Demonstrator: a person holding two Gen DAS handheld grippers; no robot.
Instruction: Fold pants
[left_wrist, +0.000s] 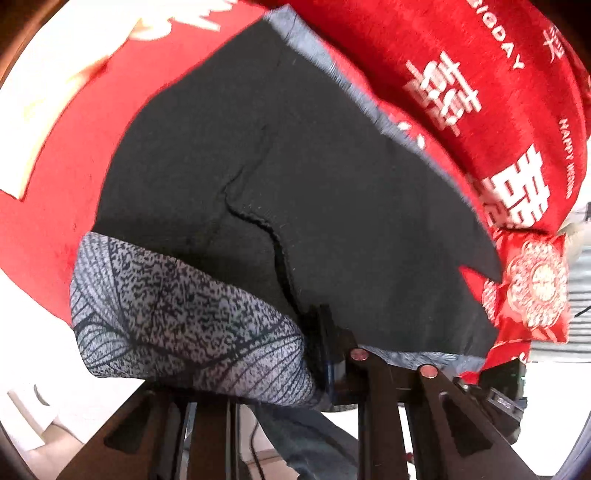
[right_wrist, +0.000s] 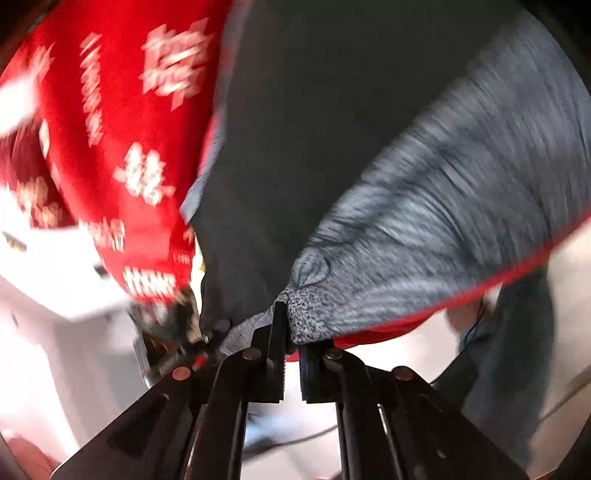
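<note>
Mid-fold: both the left gripper (left_wrist: 325, 332) and right gripper (right_wrist: 290, 325) pinch the pants (left_wrist: 295, 177) hem, next probably laying it flat over the red bedspread (left_wrist: 55, 236).

We see the right wrist view smeared by motion — white lettering on the red printed bedcover (right_wrist: 122, 122) unreadable. The black, grey-patterned fabric pants (left_wrist: 295, 184) hide the left gripper's (left_wrist: 325, 332) fingertips.

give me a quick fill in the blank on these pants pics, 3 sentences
1. The bedding under the pants is mainly ____.
2. The grey speckled side of the pants carries a ____ pattern.
3. The right gripper is ____ on the pants' speckled fabric.

Missing words: red; leaf; shut
</note>
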